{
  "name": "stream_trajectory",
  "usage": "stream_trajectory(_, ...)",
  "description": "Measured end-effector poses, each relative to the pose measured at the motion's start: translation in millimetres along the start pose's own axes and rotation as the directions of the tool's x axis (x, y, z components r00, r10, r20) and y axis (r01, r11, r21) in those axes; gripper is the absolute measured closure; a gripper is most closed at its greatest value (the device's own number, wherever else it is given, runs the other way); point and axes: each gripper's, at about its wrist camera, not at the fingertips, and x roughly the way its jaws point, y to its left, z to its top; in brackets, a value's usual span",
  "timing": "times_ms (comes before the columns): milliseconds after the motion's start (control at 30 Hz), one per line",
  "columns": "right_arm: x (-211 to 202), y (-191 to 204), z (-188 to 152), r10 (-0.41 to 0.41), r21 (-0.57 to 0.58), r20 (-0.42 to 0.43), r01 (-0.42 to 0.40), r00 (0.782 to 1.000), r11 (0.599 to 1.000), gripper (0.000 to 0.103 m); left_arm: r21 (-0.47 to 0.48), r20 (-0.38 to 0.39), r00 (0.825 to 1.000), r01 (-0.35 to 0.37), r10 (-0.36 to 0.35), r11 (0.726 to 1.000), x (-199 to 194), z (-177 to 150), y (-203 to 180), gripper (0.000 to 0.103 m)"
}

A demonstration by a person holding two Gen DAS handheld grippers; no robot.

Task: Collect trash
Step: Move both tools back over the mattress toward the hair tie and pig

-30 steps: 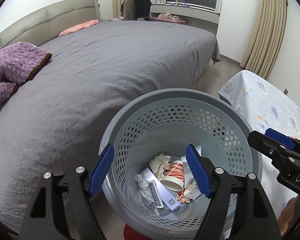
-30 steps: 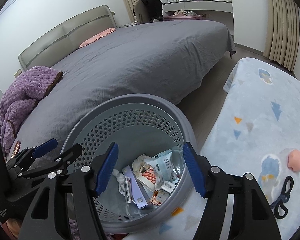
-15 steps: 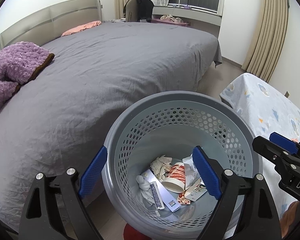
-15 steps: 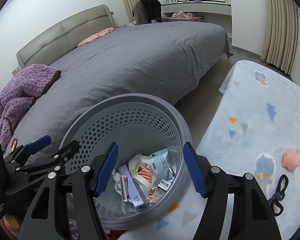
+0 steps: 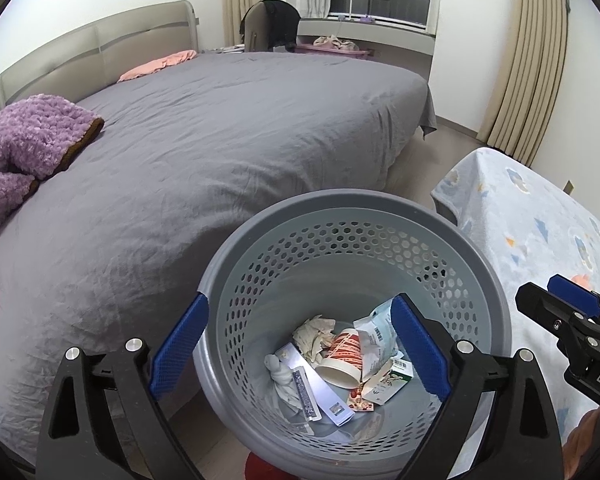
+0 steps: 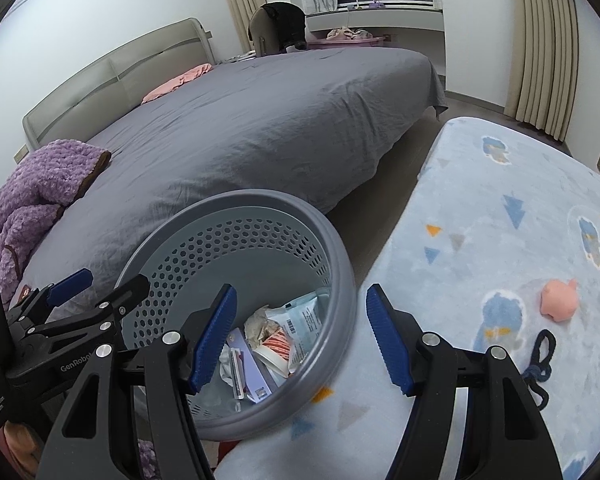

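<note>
The bin (image 5: 356, 240) between bed (image 5: 220, 140) and blanket (image 6: 500, 220) already holds trash (image 5: 340, 360): a cup, wrappers, tissue. The left gripper (image 5: 300, 348) is opening above it, empty; the right gripper (image 6: 300, 336) hangs half-open, gripping nothing. No more litter shows, so collecting looks nearly done.

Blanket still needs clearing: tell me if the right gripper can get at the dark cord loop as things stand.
Probably yes. The right gripper is open and holds nothing, and the dark cord loop lies uncovered on the patterned blanket, just right of its fingers.
</note>
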Motion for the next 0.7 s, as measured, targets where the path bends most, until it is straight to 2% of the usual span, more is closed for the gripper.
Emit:
stream_trajectory(333, -22, -28, -16, -0.041, 0.055, 0.012, 0.04, 0.999, 0.998, 0.038, 0.036, 0.025, 0.999, 0.03, -0.031, 0.999, -11, 3, -26, 0.01)
stream_trajectory(700, -57, -85, -41, -0.13, 0.159, 0.02, 0.125, 0.991, 0.979, 0.038, 0.095, 0.038, 0.995, 0.083, -0.087, 0.992, -22, 4, -72, 0.01)
